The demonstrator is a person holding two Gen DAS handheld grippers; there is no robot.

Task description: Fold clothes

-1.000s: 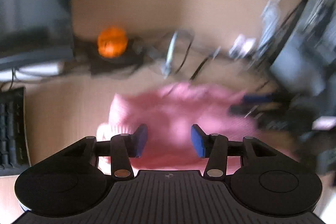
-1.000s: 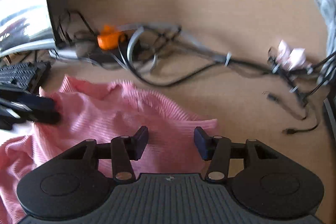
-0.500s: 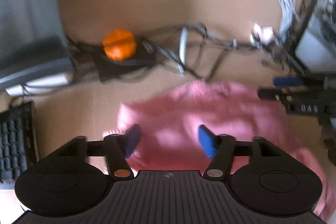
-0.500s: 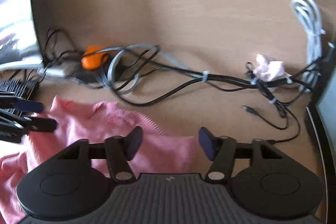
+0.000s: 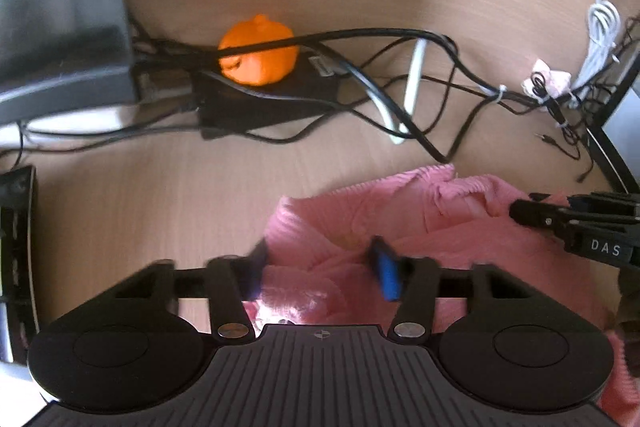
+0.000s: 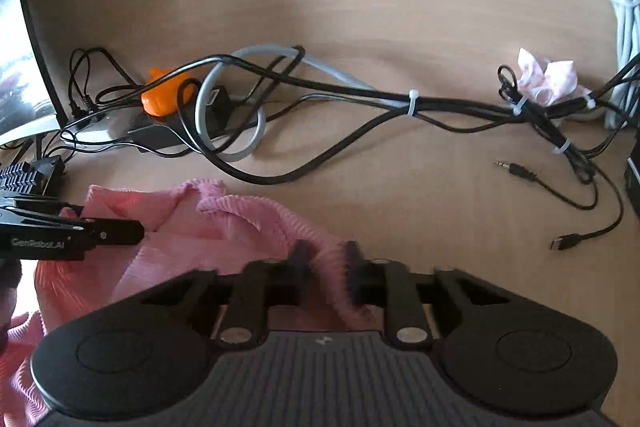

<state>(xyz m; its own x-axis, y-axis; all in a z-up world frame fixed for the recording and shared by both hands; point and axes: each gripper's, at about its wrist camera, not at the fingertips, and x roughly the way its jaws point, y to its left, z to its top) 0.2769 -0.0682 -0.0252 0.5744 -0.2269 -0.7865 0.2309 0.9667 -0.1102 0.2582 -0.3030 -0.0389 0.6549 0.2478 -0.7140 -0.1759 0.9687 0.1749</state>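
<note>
A: Keyboard point(image 5: 16, 247) lay at the far left of the wooden desk point(image 5: 120, 195); what was beside it?

B: An orange object point(image 5: 258, 55) sat on a black box among tangled cables point(image 6: 360, 99). Nearer the cameras lay the pink ribbed garment point(image 5: 360, 211), bunched on the desk.

A: How stood the left gripper point(image 5: 320, 269)?

B: Its jaws were closing, with a fold of the garment between them.

A: And the right gripper point(image 6: 326, 267)?

B: Together, clamped on the garment's right edge. A crumpled tissue point(image 6: 548, 79) lay at the far right.
</note>
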